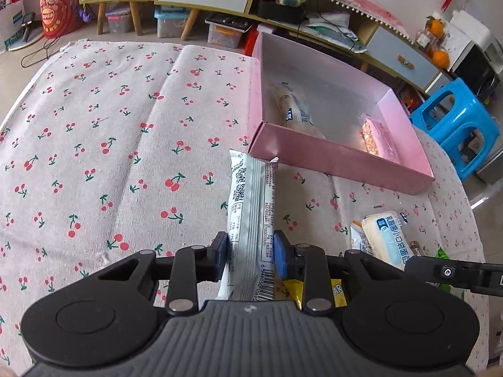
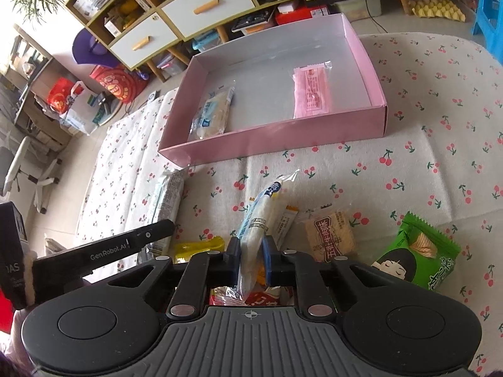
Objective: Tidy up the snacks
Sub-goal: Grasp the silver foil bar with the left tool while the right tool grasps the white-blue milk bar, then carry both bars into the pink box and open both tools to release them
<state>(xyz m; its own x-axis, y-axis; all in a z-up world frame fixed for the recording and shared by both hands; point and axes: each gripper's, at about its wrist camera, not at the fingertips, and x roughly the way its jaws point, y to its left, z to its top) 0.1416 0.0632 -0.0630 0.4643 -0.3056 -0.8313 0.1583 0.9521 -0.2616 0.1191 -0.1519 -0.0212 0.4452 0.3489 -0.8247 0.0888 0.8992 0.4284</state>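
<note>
Left claw [image 1: 250, 253] pinches a grey packet [image 1: 251, 220], right claw [image 2: 250, 257] pinches a bread bag [image 2: 262, 216], both aimed at the pink box [image 2: 283, 135] for storing.

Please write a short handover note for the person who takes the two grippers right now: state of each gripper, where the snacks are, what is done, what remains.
Left gripper: shut on the grey-white snack pack, above the cloth in front of the pink box.
Right gripper: shut on the white bread pack, near the loose pile.
Done: a bread pack and a pink wafer pack lie in the box.
Left: both held packs, then the green chips bag, brown cracker pack and other packs on the cherry tablecloth.
</note>
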